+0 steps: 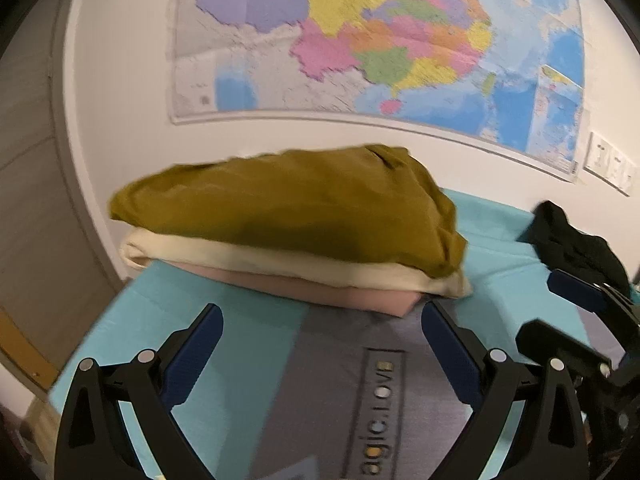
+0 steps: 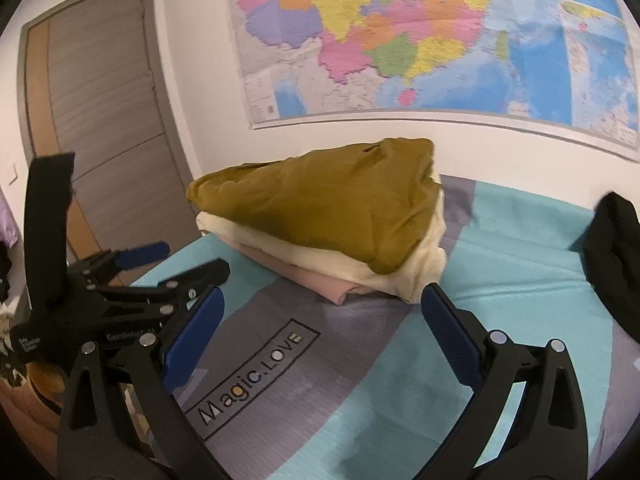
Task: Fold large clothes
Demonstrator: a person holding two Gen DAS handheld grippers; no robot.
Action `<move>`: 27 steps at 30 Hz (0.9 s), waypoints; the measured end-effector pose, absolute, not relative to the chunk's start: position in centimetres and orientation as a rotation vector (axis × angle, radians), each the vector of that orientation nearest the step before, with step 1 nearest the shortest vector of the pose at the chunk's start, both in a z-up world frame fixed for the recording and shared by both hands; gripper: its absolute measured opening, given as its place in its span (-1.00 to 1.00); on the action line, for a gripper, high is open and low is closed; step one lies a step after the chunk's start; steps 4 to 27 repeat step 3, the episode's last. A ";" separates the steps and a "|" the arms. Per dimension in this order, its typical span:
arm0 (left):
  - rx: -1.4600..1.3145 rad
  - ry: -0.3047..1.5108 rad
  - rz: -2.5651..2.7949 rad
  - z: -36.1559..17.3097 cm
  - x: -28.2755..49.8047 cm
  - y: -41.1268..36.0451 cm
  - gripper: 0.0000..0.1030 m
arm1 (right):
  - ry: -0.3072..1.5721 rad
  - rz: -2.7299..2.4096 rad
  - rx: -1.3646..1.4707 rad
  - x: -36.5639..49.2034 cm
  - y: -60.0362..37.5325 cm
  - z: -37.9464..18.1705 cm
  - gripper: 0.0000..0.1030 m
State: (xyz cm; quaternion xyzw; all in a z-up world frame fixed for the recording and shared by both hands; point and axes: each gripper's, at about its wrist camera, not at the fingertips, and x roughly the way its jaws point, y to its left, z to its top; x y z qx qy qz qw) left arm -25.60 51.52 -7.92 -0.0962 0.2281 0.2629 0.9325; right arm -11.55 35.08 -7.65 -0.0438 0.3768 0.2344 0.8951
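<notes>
Currently between garments | left gripper (image 1: pixel 322 344) and right gripper (image 2: pixel 322 330) wide, empty | folded stack (image 2: pixel 320 216) ahead | next, judged: grasp black garment (image 2: pixel 612 256) to right.

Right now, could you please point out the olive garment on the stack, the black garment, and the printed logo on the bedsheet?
olive garment (image 1: pixel 288 216): left wrist view, middle of its top face.
black garment (image 1: pixel 576 240): left wrist view, its bunched middle.
printed logo (image 2: pixel 252 376): right wrist view, middle of the lettering.
</notes>
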 end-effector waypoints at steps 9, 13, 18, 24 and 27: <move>-0.186 0.476 0.488 -8.5 -24.4 50.2 0.86 | 0.780 0.435 -0.090 -12.0 33.7 -7.4 0.89; -0.186 0.476 0.488 -8.5 -24.4 50.2 0.86 | 0.780 0.435 -0.090 -12.0 33.7 -7.4 0.89; -0.186 0.476 0.488 -8.5 -24.4 50.2 0.86 | 0.780 0.435 -0.090 -12.0 33.7 -7.4 0.89; -0.186 0.476 0.488 -8.5 -24.4 50.2 0.86 | 0.780 0.435 -0.090 -12.0 33.7 -7.4 0.89; -0.186 0.476 0.488 -8.5 -24.4 50.2 0.86 | 0.780 0.435 -0.090 -12.0 33.7 -7.4 0.89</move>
